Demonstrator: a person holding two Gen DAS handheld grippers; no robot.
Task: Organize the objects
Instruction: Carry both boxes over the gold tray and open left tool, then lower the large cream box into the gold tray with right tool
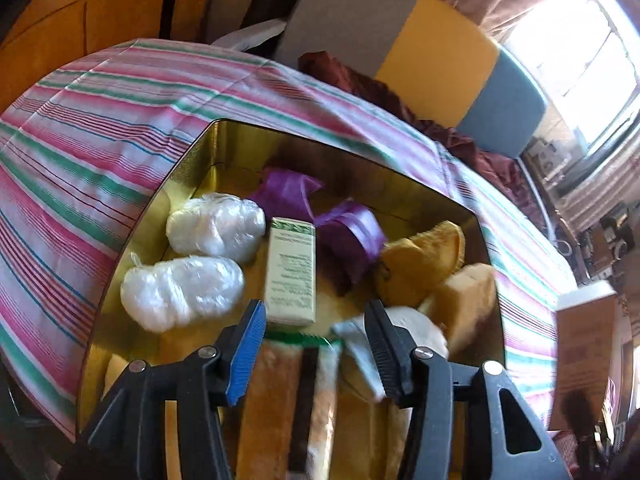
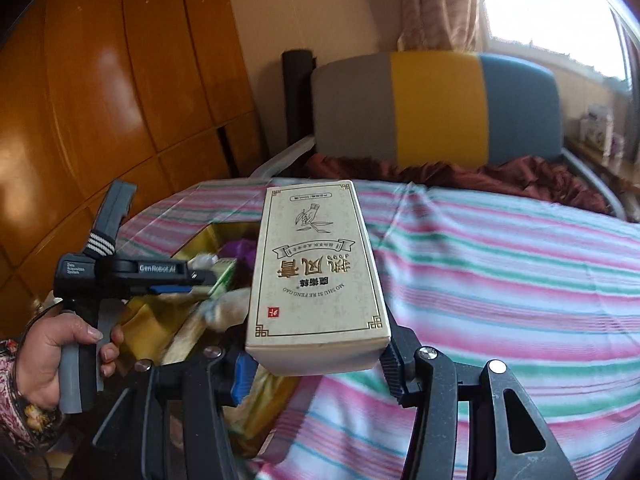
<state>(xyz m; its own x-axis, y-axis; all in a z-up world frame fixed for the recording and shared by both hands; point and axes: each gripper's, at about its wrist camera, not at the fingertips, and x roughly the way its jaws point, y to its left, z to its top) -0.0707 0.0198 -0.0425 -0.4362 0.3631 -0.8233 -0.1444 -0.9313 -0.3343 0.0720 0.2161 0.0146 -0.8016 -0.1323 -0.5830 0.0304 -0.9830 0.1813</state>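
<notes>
One gold rectangular metal tin (image 1: pixel 192 168) holds two white plastic-wrapped bundles (image 1: pixel 216 228), two purple ribbon pouches (image 1: pixel 348 240), one small green-and-white carton (image 1: pixel 290 272) and two tan sponge pieces (image 1: pixel 420 256). One larger cream cardboard box (image 2: pixel 320 272).

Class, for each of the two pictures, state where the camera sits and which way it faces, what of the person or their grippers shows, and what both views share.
Left wrist: on the left gripper, looking down into the gold tin of small items; only its own open fingers show.
Right wrist: on the right gripper, facing across the striped cloth toward the headboard; its fingers clamp a cream box, and the left hand shows.
Shared: tin, cloth, headboard.
</notes>
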